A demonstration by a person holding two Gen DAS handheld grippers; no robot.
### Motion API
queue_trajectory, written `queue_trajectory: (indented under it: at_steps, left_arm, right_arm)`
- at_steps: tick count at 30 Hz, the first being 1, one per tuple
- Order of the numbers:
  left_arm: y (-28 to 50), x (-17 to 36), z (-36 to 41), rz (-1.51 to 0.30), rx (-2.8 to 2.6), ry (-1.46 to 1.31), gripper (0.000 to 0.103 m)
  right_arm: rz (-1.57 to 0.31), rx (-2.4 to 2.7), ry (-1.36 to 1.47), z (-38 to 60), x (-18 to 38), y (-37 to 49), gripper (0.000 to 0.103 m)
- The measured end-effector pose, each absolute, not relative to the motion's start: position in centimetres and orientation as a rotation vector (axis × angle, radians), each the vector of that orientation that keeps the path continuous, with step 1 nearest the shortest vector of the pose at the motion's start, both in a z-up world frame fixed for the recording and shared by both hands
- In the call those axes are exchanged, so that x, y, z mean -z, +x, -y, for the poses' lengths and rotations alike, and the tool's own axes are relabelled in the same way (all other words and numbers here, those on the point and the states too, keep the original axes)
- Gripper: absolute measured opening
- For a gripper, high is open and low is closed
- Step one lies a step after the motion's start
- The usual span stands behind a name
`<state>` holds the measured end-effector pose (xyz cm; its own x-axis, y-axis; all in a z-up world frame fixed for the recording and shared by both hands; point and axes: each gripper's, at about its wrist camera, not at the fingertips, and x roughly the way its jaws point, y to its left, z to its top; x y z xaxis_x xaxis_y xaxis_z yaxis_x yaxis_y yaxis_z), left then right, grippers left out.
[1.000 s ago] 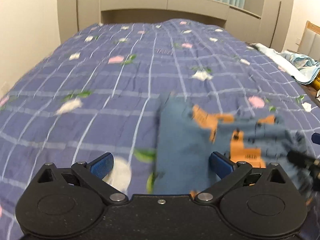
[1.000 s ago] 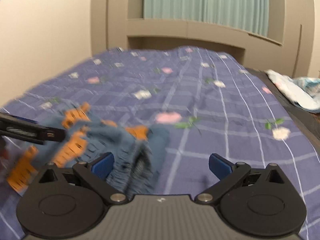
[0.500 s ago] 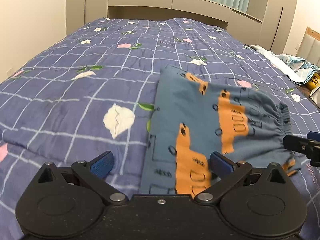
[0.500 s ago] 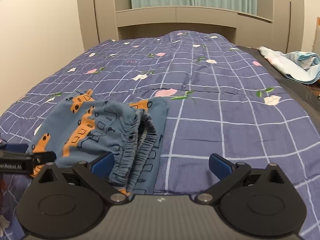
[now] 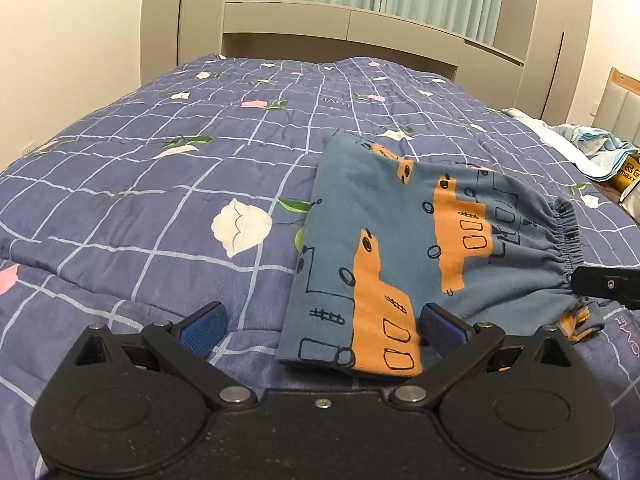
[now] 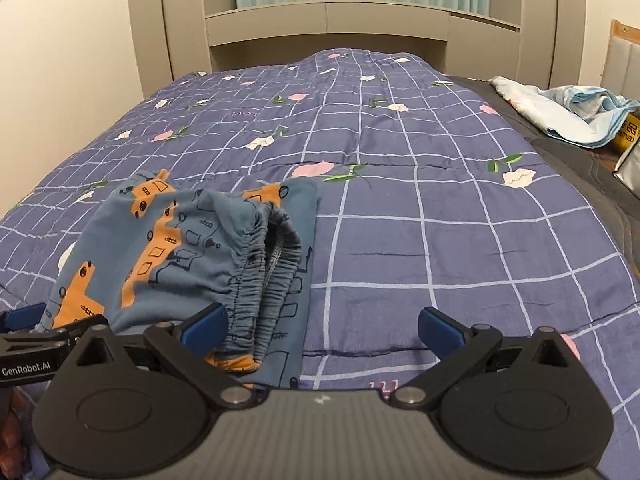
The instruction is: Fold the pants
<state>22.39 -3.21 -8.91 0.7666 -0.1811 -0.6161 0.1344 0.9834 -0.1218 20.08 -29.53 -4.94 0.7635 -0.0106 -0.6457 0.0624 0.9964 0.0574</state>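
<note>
- Small blue pants (image 5: 384,240) with orange vehicle prints lie folded on a bed, on its blue checked floral quilt (image 5: 160,184).
- The elastic waistband (image 6: 272,264) bunches at the pile's right side.
- The left tool (image 5: 320,320) hovers at the near edge of the pants, jaws wide apart, holding nothing.
- The right tool (image 6: 320,322) sits beside the waistband, also spread open and empty.
- Crumpled light-blue cloth (image 6: 576,112) lies far right.

left hand-held gripper (image 5: 320,324): black body | blue pads (image 5: 202,326) | silver screws
</note>
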Motion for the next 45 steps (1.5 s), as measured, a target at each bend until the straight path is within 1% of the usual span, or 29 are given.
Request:
queue_trajectory:
  at_steps: [26, 28, 33, 39, 45]
  left_arm:
    - [22.2, 8.9, 3.0, -0.671, 0.175, -0.079, 0.102]
    - [22.3, 8.0, 3.1, -0.677, 0.189, -0.070, 0.102]
    - [23.0, 5.0, 2.8, -0.596, 0.249, -0.070, 0.102]
    - [27.1, 4.4, 3.7, -0.654, 0.329, -0.052, 0.102]
    - [29.9, 7.1, 4.5, -0.770, 0.354, -0.106, 0.102]
  right_arm:
    - [-0.720, 0.032, 0.120, 29.7, 5.5, 20.5, 0.103]
    - [-0.723, 0.028, 0.112, 29.8, 5.2, 20.5, 0.103]
    - [-0.688, 0.009, 0.065, 30.1, 3.9, 20.5, 0.103]
    - [-0.659, -0.031, 0.028, 30.4, 3.0, 22.6, 0.103]
    - [-0.667, -0.120, 0.028, 30.3, 3.9, 25.5, 0.103]
